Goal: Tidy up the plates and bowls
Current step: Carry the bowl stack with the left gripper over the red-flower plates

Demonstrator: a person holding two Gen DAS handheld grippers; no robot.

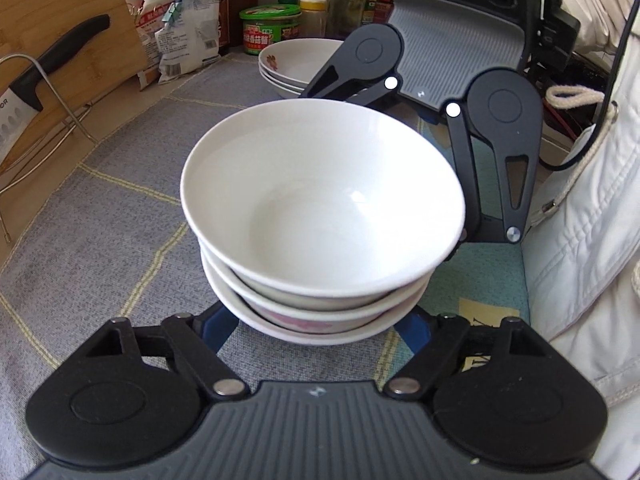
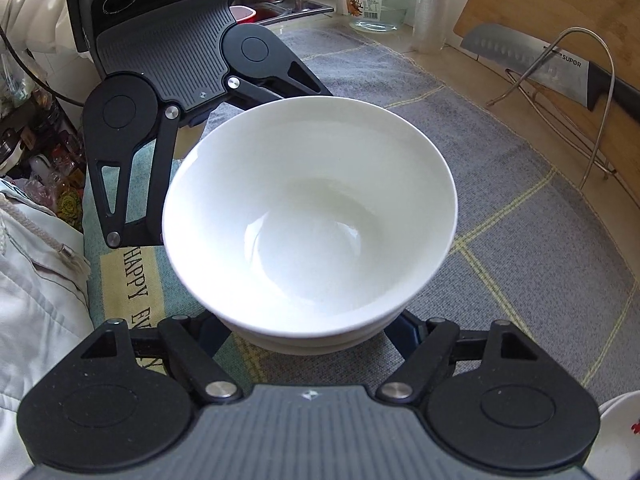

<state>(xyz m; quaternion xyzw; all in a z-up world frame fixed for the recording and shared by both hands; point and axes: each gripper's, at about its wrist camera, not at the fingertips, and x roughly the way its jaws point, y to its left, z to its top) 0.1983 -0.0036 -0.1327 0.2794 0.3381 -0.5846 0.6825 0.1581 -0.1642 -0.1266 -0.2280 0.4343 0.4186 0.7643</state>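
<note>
**Three bowls stacked, gripped from both sides**

Shows, at the centre of both views, a stack of bowls [image 1: 320,200] standing upright and nested on the cloth-covered bench [image 1: 120,208]. Counts three in the left wrist view: plain white on top, a second white one beneath, and a pink-patterned one at the bottom.

Finds two claws. Has the left claw [image 1: 318,322] clenched on the foot of the stack from the lower edge of its frame. Places the right claw [image 2: 310,326] against the same stack from the opposite side, probably grasping too, though with the contact hidden under the rim.

Spots, at the upper centre of the left view, a pile of three shallow flowered plates [image 1: 294,60], already nested and well apart from the bowls.

Judges the sorting largely done, with like stacked on like. Leaves, at most, carrying the bowls to a final spot.
</note>
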